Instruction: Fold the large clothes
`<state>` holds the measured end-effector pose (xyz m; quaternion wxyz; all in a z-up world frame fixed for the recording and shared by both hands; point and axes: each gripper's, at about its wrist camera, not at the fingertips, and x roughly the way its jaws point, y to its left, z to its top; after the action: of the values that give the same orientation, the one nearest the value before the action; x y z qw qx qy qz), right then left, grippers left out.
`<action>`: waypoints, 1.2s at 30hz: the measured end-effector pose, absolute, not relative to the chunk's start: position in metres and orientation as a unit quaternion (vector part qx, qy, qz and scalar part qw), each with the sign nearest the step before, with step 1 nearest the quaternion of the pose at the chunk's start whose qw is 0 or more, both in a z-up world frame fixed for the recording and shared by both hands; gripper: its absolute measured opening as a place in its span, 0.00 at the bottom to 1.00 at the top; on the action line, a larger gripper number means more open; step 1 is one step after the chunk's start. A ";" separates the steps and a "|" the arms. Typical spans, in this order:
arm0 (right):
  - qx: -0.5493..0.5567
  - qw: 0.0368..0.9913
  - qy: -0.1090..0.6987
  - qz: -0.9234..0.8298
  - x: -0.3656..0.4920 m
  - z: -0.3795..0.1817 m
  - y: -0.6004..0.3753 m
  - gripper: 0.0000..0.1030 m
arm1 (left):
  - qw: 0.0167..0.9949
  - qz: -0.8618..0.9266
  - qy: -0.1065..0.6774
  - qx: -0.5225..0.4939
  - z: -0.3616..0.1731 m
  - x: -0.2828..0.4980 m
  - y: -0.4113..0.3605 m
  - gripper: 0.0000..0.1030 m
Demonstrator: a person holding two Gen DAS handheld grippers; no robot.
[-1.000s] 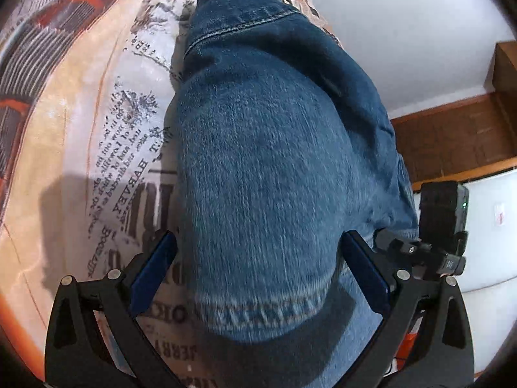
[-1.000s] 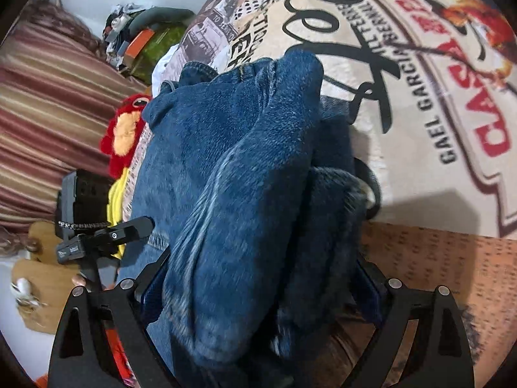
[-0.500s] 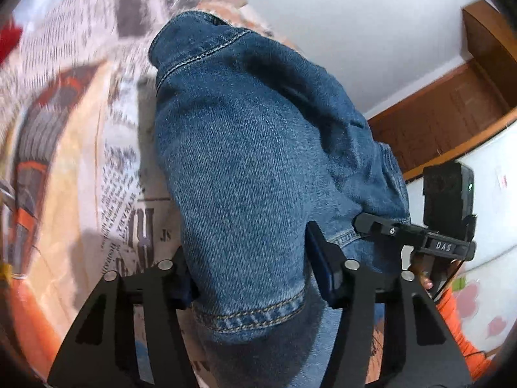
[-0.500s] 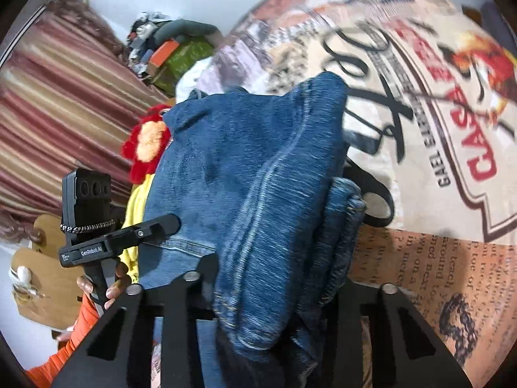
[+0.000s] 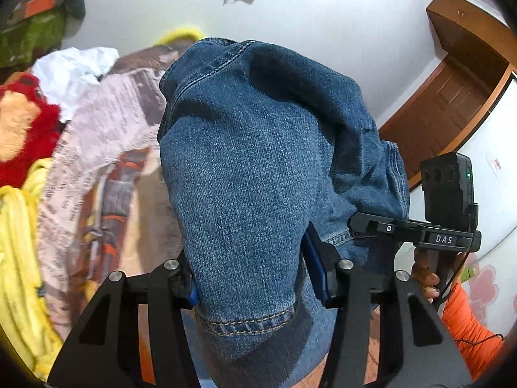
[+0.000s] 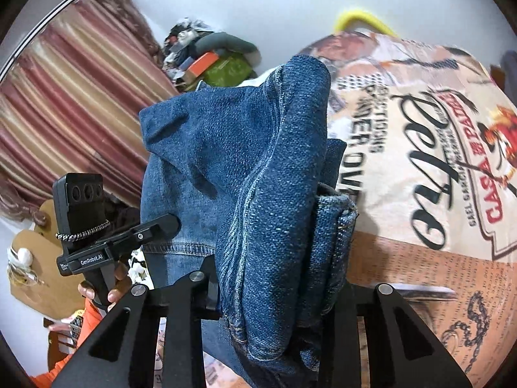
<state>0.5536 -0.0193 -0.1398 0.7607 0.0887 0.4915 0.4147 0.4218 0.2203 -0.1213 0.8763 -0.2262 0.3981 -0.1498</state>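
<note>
The jeans [image 5: 258, 177] are up off the bed now, folded into a thick bundle whose long axis runs straight away from both cameras, hemmed end nearest, folded end pointing toward the far wall; the left hand-held gripper [image 5: 255, 278] has its jaws closing, blue pads pressed against a hemmed leg end; the right hand-held gripper [image 6: 274, 291] is clamped narrow on the stacked denim layers, seam ridge running up the middle.

From the left wrist view you get the wooden door [image 5: 446, 119], a red plush toy [image 5: 22, 126] and yellow fabric [image 5: 19, 258] at the side, plus the other hand-held gripper's tracker marked "DAS" in a hand [image 5: 423, 278] with an orange sleeve [image 5: 465, 320]; the right wrist view alone shows the striped curtain [image 6: 74, 97] and the printed bedspread [image 6: 436, 177] lettering, "CASA" in red and big black script; there the opposite unit reads "GenRobot.AI".
</note>
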 end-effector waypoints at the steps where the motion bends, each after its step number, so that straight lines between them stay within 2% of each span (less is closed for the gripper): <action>1: 0.086 0.760 0.492 0.417 0.549 -0.138 -0.013 0.28 | 0.877 -0.145 0.397 -0.228 -0.120 0.415 0.228 0.50; 5: 0.076 0.751 0.503 0.421 0.534 -0.141 0.017 0.28 | 0.873 -0.129 0.406 -0.236 -0.121 0.401 0.250 0.50; 11: 0.064 0.724 0.545 0.417 0.526 -0.176 0.058 0.28 | 0.854 -0.105 0.440 -0.258 -0.153 0.390 0.279 0.50; 21: 0.055 0.674 0.618 0.401 0.545 -0.265 0.100 0.28 | 0.808 -0.070 0.503 -0.300 -0.245 0.393 0.311 0.51; 24: 0.040 0.676 0.615 0.403 0.557 -0.280 0.108 0.29 | 0.803 -0.065 0.503 -0.312 -0.262 0.396 0.318 0.54; 27: 0.036 0.672 0.618 0.405 0.565 -0.293 0.112 0.29 | 0.813 -0.055 0.500 -0.293 -0.272 0.399 0.318 0.62; 29: 0.039 0.667 0.622 0.408 0.572 -0.304 0.112 0.31 | 0.822 -0.044 0.498 -0.275 -0.276 0.399 0.315 0.72; 33: 0.028 0.665 0.619 0.416 0.569 -0.306 0.103 0.37 | 0.824 -0.036 0.495 -0.273 -0.275 0.395 0.315 0.73; 36: -0.006 0.684 0.607 0.405 0.557 -0.291 0.100 0.38 | 0.841 -0.009 0.493 -0.224 -0.263 0.389 0.309 0.73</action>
<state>0.5573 0.0999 -0.2905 0.6841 -0.0058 0.6069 0.4046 0.3887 0.3087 -0.2626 0.8407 -0.2238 0.4929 -0.0095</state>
